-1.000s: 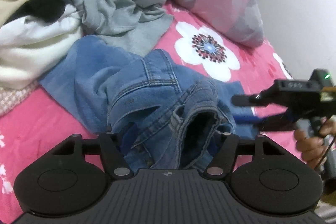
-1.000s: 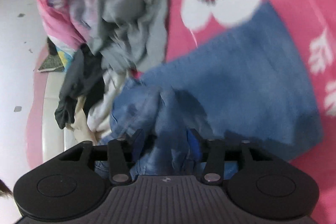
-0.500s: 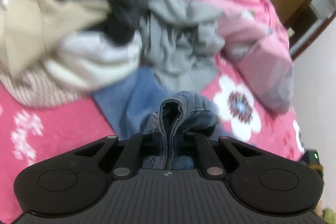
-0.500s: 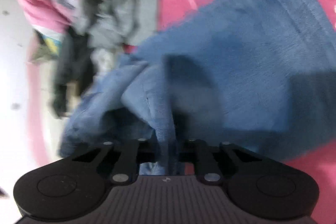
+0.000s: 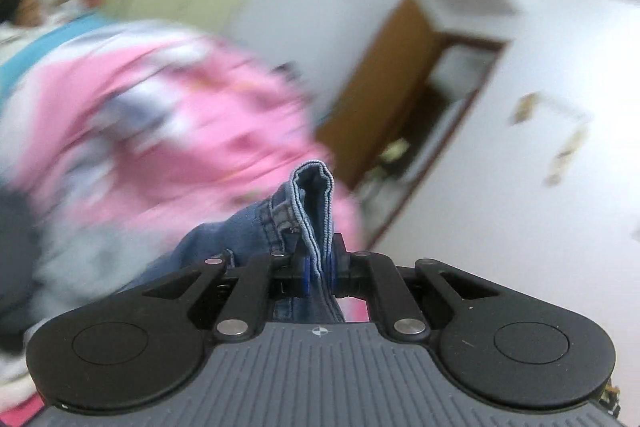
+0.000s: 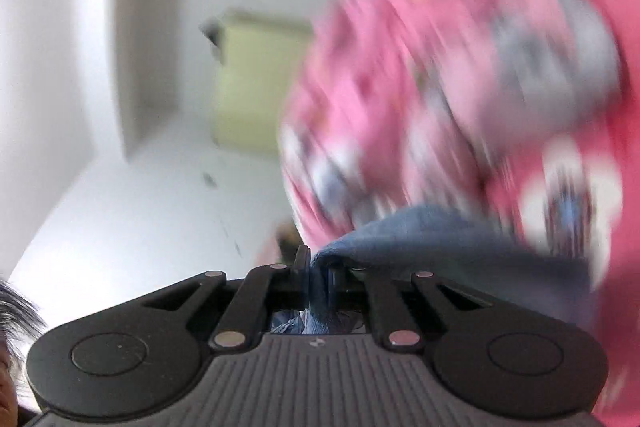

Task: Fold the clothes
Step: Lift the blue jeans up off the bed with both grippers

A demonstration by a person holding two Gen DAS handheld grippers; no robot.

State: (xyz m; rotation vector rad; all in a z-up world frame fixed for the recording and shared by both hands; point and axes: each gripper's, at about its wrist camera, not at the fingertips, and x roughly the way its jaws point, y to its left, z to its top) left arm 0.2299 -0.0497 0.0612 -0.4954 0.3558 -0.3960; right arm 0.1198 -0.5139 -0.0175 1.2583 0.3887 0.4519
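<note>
Jeans (image 5: 280, 227) are clamped in both grippers: in the left wrist view the left gripper (image 5: 318, 269) has its jaws drawn together on a folded, stitched denim edge that stands up between the blue pads, with more denim trailing off to the left below the linkage. In the right wrist view the right gripper (image 6: 318, 277) is likewise pinched on a bunch of blue denim, and the cloth spreads away to the right in a smooth sheet; its jaws have just been closing, with that denim between them. Outward from the grippers everything is smeared by motion blur. Behind the denim lies a heap of pink patterned bedding (image 5: 180, 131), and in the right view a white flower print on the pink bed (image 6: 568, 187) shows at the right. Beyond that are white walls, a pale yellow panel (image 6: 256, 83), and in the left view a brown wooden doorway or cabinet (image 5: 400, 99); which of the two I cannot tell. As to progress, I judge the folding has barely begun: the jeans are gripped at two points and held up clear of the bed, probably to shake them out or straighten them. No fold is visible yet. Laying them flat, folding them, and dealing with any other clothes all appear to remain.
</note>
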